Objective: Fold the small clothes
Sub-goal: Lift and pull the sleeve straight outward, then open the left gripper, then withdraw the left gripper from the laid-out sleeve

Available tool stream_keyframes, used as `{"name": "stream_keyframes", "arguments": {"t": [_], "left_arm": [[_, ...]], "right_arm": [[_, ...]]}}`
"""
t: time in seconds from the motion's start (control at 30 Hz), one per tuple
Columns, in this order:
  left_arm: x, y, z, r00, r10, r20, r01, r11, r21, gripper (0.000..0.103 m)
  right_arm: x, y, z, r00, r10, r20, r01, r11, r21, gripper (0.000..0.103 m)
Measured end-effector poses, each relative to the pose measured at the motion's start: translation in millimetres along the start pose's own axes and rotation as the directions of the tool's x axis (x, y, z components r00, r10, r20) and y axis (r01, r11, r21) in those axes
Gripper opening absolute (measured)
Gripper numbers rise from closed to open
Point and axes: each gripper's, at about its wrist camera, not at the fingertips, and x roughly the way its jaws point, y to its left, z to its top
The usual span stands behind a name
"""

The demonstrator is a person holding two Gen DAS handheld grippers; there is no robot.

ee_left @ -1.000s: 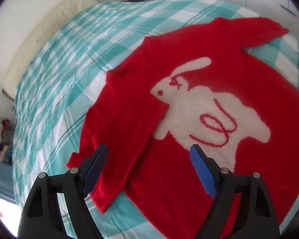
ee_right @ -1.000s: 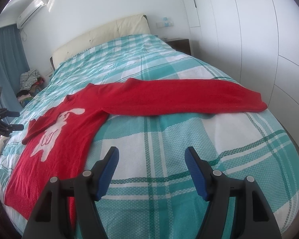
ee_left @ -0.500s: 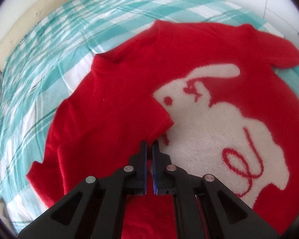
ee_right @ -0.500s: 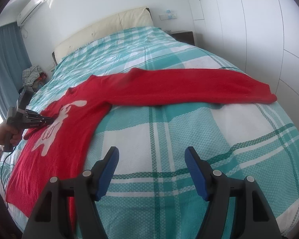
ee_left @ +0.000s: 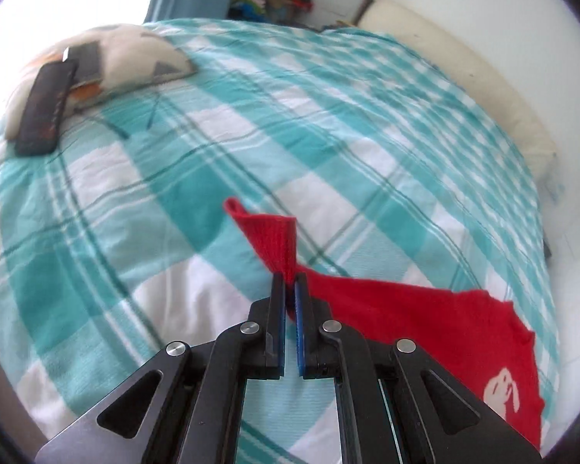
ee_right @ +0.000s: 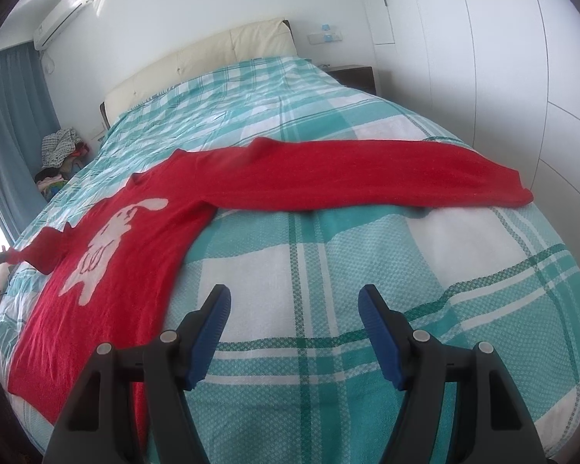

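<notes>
Pillow (ee_left: 135,54) shows only beside left gripper (ee_left: 289,284), pinching sleeve (ee_left: 274,236).

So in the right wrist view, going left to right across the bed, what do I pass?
Curtain → clothes pile → pulled-out sleeve end → white rabbit motif → outstretched sleeve's cuff → wardrobe doors.

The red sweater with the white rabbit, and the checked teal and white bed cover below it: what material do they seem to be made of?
The red sweater with the white rabbit looks like a soft knit, probably wool or acrylic: matte, slightly fuzzy, with fine ribs on the sleeve end. The checked teal and white bed cover looks like woven cotton with a matte, waffle-like finish: small raised dots show in the weave. The exact fibres cannot be told.
</notes>
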Motion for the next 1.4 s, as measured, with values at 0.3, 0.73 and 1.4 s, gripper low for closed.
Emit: {"name": "stream_keyframes", "arguments": {"t": [0.3,0.73,1.4], "left_arm": [[31,61,-33,0.995,0.034,-0.093,-0.051,0.982,-0.184,0.002],[45,67,-33,0.994,0.023,-0.104,-0.038,0.989,-0.141,0.003],[-16,43,5,0.999,-0.030,0.025,0.031,0.999,-0.033,0.054]], "right_arm": [[2,7,-4,1.000,-0.015,-0.007,0.015,0.999,-0.030,0.068],[0,-3,-3,1.000,-0.021,0.001,0.021,1.000,0.018,0.068],[1,-3,-2,1.000,-0.026,-0.004,0.026,1.000,0.009,0.068]]}}
